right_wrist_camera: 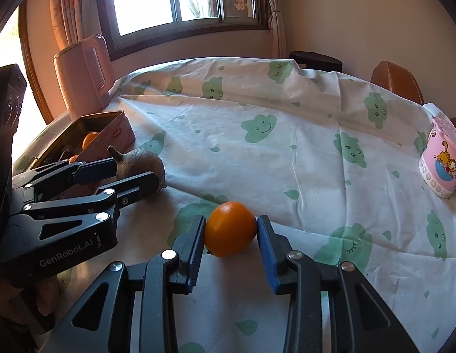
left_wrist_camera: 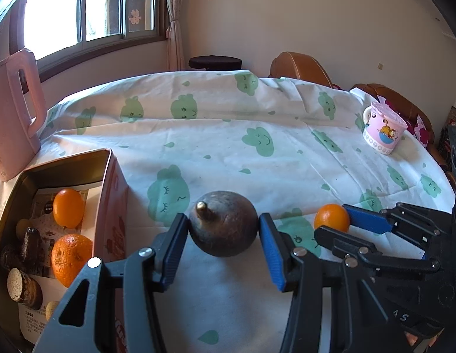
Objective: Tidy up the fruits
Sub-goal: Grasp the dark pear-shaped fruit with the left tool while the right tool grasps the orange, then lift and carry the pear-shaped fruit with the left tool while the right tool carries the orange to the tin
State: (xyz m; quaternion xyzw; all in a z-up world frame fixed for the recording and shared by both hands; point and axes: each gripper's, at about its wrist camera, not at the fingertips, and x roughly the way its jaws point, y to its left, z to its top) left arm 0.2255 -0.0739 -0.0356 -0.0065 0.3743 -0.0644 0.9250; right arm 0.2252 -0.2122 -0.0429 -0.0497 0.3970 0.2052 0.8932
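Note:
A dark brown round fruit with a stem [left_wrist_camera: 223, 223] lies on the tablecloth between the fingers of my left gripper [left_wrist_camera: 223, 229]. The jaws are open around it, the left pad touching, a slight gap on the right. It also shows in the right wrist view [right_wrist_camera: 139, 161]. A small orange [right_wrist_camera: 230, 229] lies between the fingers of my right gripper [right_wrist_camera: 230, 232], open and close on both sides. It also shows in the left wrist view [left_wrist_camera: 331, 217]. An open tin box [left_wrist_camera: 108, 182] at left holds two oranges [left_wrist_camera: 68, 207] and several brown items.
A pink kettle [left_wrist_camera: 13, 111] stands behind the tin at the far left. A pink cartoon mug [left_wrist_camera: 383, 131] stands at the right edge of the table. The table carries a white cloth with green clouds [left_wrist_camera: 228, 135]. Brown chairs [left_wrist_camera: 301, 67] stand behind it.

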